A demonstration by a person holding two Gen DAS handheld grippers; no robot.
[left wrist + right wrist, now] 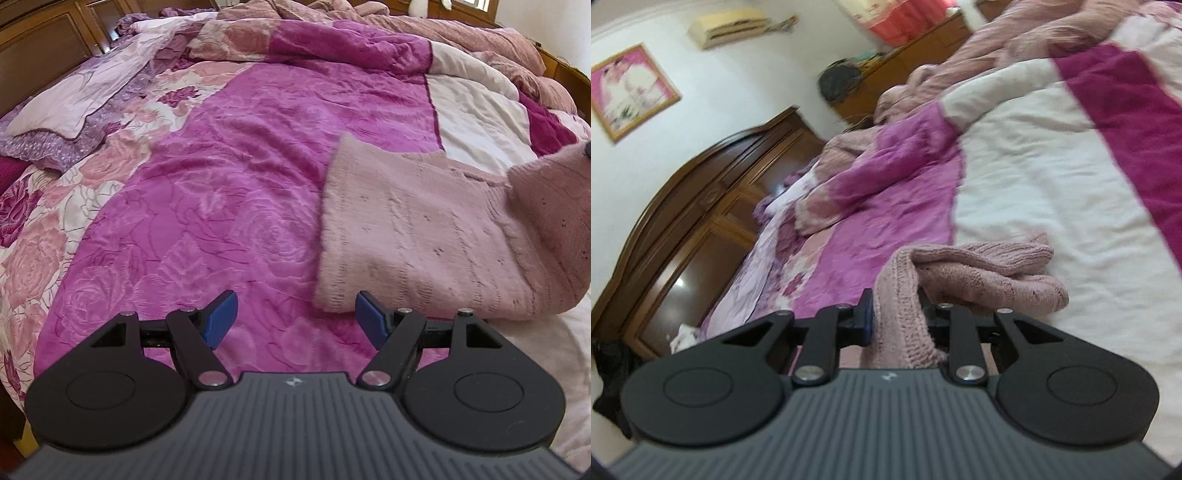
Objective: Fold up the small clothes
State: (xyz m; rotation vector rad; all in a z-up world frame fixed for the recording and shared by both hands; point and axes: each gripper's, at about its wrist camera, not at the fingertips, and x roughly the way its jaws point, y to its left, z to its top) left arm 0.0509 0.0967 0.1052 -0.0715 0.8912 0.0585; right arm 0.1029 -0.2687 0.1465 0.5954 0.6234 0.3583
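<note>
From the left wrist view, the left tool [296,317] hung over the bed [236,192] with its blue pads [221,317] spread wide and nothing between them. The pink knitted sweater [424,243] lay just beyond and to the right of that tool, its near hem close to the right pad but not touching it. The far right part of the sweater rose off the bed toward the picture's edge, where a dark scrap of something showed; I took this for the other tool lifting it, though the frame cut it off. The left tool seemed placed to pin or take the near edge while the other side was carried over.

From the right wrist view, which was tilted and blurred, the right tool [895,317] was pinching a strip of the sweater [979,280], the knit running down between its pads and bunching behind them. The rest of the sweater trailed ahead of the tool onto the white part of the bed's quilt [1052,177]. A wooden headboard [683,229] stood left of the sweater, with a framed picture [631,92] on the wall above. The grip on one edge looked meant for drawing a fold across.
</note>
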